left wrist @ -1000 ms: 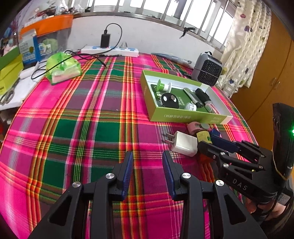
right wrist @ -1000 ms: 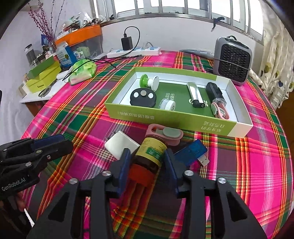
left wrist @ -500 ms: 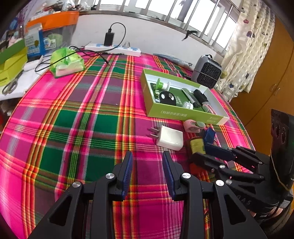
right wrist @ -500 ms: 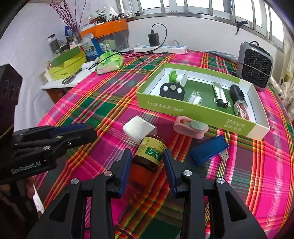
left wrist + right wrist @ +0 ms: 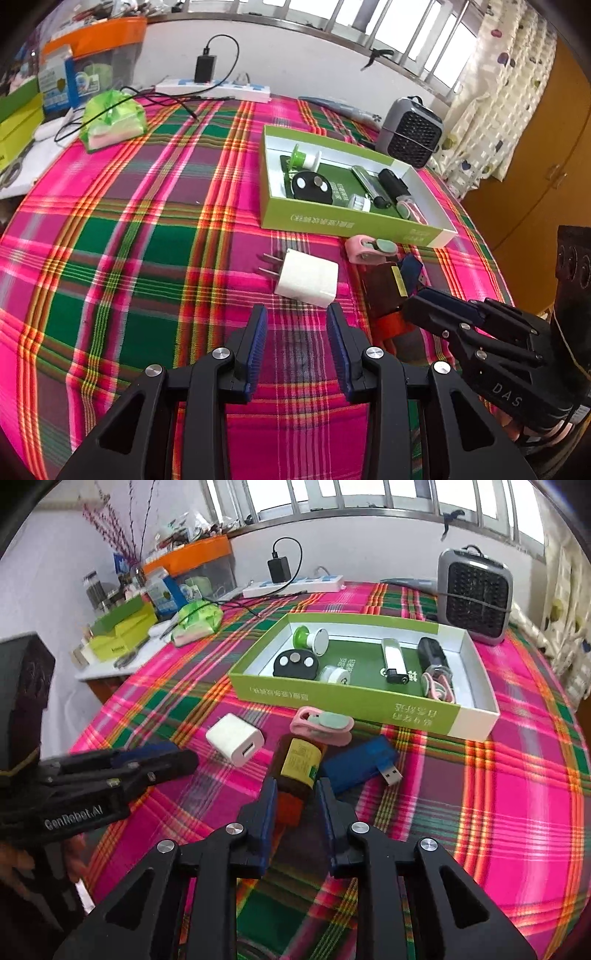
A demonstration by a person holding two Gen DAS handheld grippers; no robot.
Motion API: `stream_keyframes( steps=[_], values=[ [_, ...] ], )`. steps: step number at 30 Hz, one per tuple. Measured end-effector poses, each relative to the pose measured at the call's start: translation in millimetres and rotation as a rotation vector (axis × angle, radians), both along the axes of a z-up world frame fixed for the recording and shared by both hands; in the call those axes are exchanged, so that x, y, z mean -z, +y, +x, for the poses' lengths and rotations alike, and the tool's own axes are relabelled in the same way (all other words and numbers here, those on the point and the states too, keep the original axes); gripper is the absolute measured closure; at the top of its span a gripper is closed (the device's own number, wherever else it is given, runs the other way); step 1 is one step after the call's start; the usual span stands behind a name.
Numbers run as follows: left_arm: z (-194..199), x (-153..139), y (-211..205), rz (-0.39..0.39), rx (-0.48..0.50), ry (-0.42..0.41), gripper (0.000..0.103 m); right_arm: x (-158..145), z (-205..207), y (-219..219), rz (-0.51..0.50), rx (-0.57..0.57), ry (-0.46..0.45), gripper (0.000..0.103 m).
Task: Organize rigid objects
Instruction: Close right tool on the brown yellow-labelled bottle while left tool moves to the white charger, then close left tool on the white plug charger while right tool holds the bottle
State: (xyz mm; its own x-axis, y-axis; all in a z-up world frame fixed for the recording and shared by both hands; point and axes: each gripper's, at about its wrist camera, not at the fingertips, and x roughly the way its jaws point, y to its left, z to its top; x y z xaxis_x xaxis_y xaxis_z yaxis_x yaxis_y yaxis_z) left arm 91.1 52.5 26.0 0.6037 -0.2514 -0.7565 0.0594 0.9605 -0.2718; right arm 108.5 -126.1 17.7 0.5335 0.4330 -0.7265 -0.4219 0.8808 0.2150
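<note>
Brown pill bottle [image 5: 298, 766] lies on the plaid cloth just in front of the green box [image 5: 343, 698], and the right gripper [image 5: 295, 794] has just closed its jaws onto its orange cap end. Six or so bits already sit inside that box. White charger [image 5: 235, 743], pink clip [image 5: 321, 725] and blue USB stick [image 5: 360, 764] wait near its front wall. Left gripper [image 5: 295, 334] hangs half open, holding nothing.

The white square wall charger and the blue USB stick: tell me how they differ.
The white square wall charger is blocky with a socket in one face; the blue USB stick is flat and long, with a bare metal plug at one end. The charger lies left of the brown medicine bottle, the stick right of it. Both lie on the pink plaid tablecloth, outside the green cardboard box.
</note>
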Motion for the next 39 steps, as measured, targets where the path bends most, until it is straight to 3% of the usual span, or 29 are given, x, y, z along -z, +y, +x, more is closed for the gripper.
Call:
stream_keyframes(
  steps=[5, 10, 14, 19, 21, 27, 39],
  values=[
    [3, 1, 0, 0.004, -0.021, 0.013, 0.071, 1, 5, 9, 0.004, -0.038, -0.002, 0.078],
    [7, 0, -3, 0.017, -0.026, 0.020, 0.070, 8, 7, 25, -0.033, -0.071, 0.011, 0.062],
    [9, -1, -6, 0.024, -0.017, 0.020, 0.070, 14, 13, 32, -0.091, -0.061, 0.011, 0.062],
    [11, 0, -13, 0.035, 0.000, 0.025, 0.070, 18, 19, 27, -0.066, -0.055, 0.035, 0.062],
    [12, 1, -16, 0.041, 0.009, 0.027, 0.070, 18, 19, 26, -0.081, -0.046, 0.019, 0.069],
    [15, 2, -26, 0.077, 0.022, 0.035, 0.070, 11, 15, 14, -0.080, -0.026, -0.001, 0.069],
    [19, 8, -9, 0.118, -0.053, 0.055, 0.070, 1, 9, 6, -0.075, -0.030, -0.035, 0.070]
  ],
)
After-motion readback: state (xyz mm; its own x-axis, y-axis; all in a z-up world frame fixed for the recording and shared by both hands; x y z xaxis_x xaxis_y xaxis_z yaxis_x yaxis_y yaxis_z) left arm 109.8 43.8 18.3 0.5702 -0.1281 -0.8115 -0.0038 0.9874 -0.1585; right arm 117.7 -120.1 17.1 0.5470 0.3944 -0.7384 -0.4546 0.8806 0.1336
